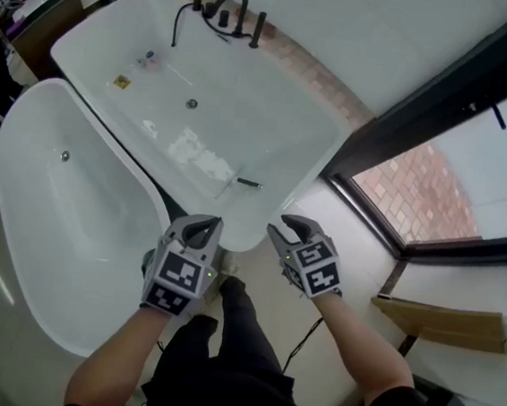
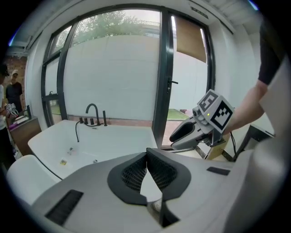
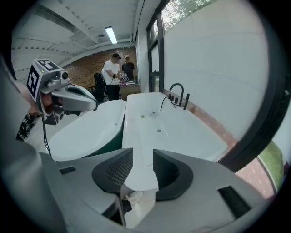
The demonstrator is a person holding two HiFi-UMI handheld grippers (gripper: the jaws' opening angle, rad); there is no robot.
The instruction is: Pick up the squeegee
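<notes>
No word, number or brand name can be read. A small yellow sticker point(image 1: 122, 82) on the bathtub point(image 1: 268, 145) floor, at nine o'clock from the drain point(image 1: 192, 104), is too small to make out. The left gripper point(image 1: 201, 230) and right gripper point(image 1: 288, 229) bear only black-and-white square markers.

Fingers point(image 3: 172, 175) apart, white bathtub point(image 3: 175, 132) beyond

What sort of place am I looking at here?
Probably a bathroom showroom rather than a home: a rectangular bathtub and an oval bathtub stand side by side, a black faucet at the first's far end, and people stand beyond them.
</notes>
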